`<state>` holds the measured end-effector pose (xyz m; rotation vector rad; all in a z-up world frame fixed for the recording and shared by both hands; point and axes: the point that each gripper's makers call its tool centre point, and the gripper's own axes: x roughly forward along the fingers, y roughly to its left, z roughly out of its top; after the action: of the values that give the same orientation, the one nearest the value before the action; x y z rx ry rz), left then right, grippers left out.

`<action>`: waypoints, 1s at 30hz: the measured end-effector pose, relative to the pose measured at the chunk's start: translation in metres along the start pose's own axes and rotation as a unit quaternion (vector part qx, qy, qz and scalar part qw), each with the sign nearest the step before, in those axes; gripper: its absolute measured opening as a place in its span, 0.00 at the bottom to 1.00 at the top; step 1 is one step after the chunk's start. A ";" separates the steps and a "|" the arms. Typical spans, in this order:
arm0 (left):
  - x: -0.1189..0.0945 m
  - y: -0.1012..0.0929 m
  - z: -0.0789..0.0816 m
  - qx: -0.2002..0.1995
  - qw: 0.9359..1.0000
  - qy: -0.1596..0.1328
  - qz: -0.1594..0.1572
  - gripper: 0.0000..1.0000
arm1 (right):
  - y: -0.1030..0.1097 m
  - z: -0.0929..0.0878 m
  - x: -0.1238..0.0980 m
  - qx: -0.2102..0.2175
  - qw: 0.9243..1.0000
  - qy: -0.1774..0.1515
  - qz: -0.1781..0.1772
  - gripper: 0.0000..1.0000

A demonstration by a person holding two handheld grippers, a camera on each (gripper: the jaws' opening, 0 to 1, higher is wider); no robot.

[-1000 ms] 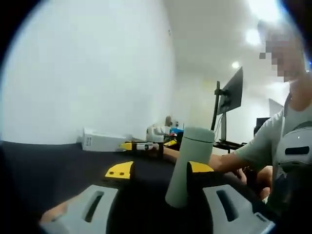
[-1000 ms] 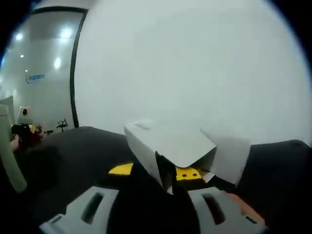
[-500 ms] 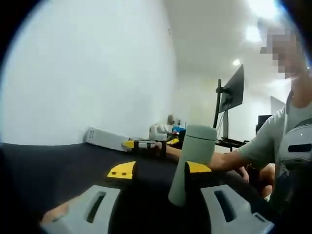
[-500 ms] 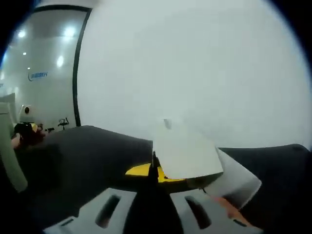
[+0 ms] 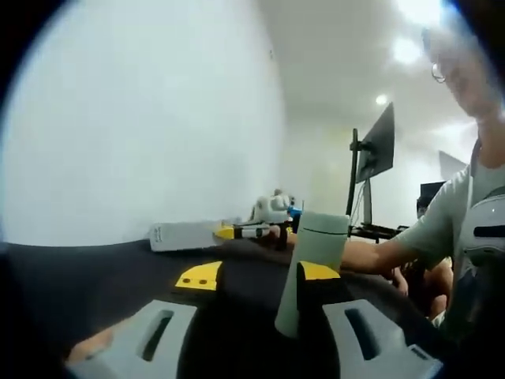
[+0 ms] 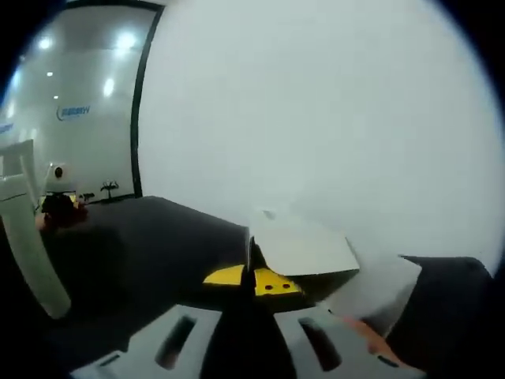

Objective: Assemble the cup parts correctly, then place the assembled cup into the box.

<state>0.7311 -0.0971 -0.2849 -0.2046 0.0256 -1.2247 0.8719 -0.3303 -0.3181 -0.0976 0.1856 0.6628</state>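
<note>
Jaws flank cup, upright, lid up.

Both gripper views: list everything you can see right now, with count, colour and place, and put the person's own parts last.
cup: one, pale green, upright against the left gripper's right finger; also at the right gripper view's left edge.
box: one, white, on the black table, its flap between the right gripper's fingers.
table: one, black, under everything.
long white box: one, far table edge.
monitor: one, dark, on a stand behind.
left gripper: grey, yellow tips, open.
right gripper: grey, yellow tips, shut on the box flap.
person's arm: one, grey sleeve, right side.
</note>
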 end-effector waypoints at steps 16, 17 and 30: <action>-0.018 -0.014 0.037 0.056 0.998 -0.015 0.009 0.40 | 0.066 0.086 -0.094 -0.168 0.964 0.191 0.077 0.00; -0.019 -0.021 0.039 0.057 0.998 -0.013 -0.004 0.45 | 0.069 0.089 -0.098 -0.174 0.961 0.200 0.079 0.00; 0.000 -0.126 0.058 0.100 0.992 0.029 -0.077 0.70 | 0.150 0.123 -0.191 -0.259 0.890 0.355 0.121 0.00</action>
<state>0.6217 -0.1294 -0.2063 0.0046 -0.0639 -1.3781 0.6488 -0.3097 -0.1642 -0.8529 0.7335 0.8938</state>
